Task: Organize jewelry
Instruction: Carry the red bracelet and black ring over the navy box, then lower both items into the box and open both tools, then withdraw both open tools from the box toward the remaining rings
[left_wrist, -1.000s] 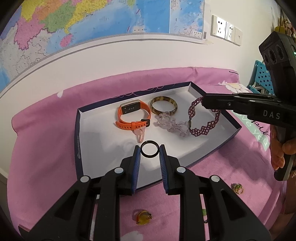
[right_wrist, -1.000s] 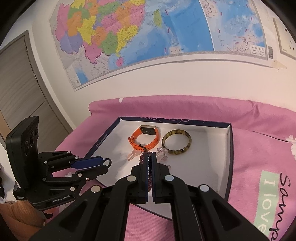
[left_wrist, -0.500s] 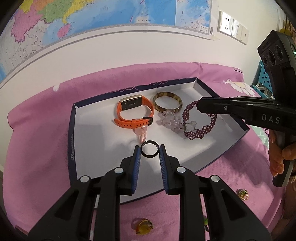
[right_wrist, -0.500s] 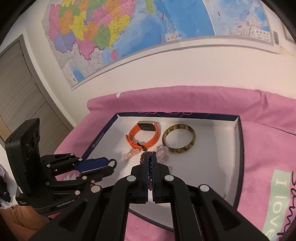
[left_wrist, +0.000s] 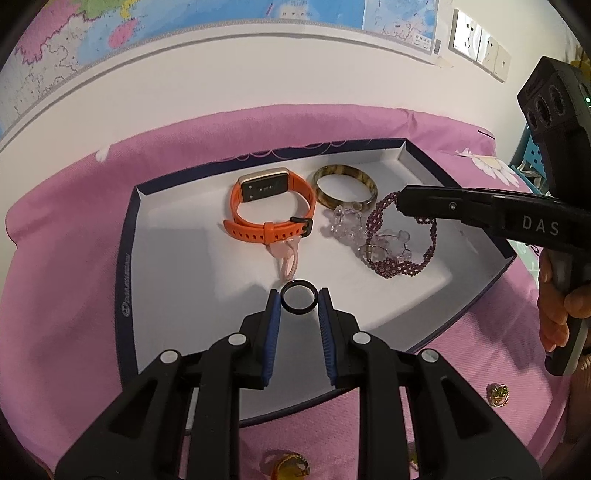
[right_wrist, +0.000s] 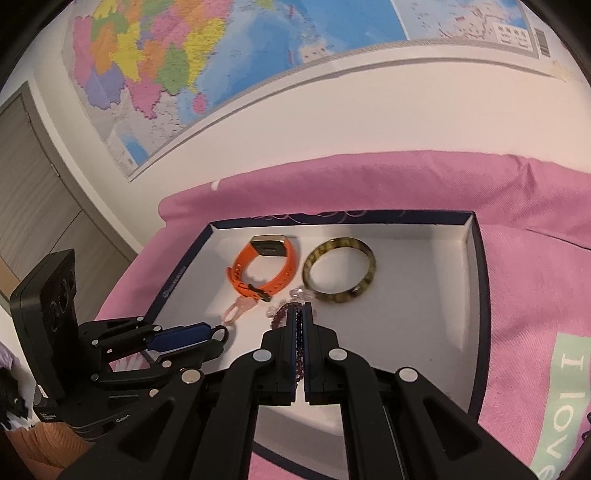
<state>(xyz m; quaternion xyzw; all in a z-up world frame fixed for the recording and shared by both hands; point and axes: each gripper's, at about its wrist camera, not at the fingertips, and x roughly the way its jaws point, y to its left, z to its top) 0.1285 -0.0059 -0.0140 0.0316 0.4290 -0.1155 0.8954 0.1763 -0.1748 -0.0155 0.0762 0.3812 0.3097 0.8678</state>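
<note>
A white tray with a navy rim (left_wrist: 127, 266) (right_wrist: 474, 280) lies on a pink cloth. In it are an orange watch (left_wrist: 271, 206) (right_wrist: 266, 266), a tortoiseshell bangle (left_wrist: 345, 184) (right_wrist: 340, 273), a clear crystal bracelet (left_wrist: 345, 223) and a pink charm (left_wrist: 288, 258). My left gripper (left_wrist: 298, 295) is shut on a black ring (left_wrist: 298, 297) above the tray's front. My right gripper (right_wrist: 300, 314) (left_wrist: 400, 201) is shut on a purple beaded bracelet (left_wrist: 402, 258) (right_wrist: 280, 314), whose lower loop rests on the tray beside the crystal bracelet.
Two gold rings lie on the pink cloth in front of the tray, one at the bottom (left_wrist: 290, 467) and one at the right (left_wrist: 496, 393). A wall with a map (right_wrist: 221, 66) rises behind the table. A door (right_wrist: 33, 206) stands at the left.
The right gripper has lowered the purple bracelet until its loop rests on the tray. The left gripper has moved slightly forward over the tray, still holding the black ring.
</note>
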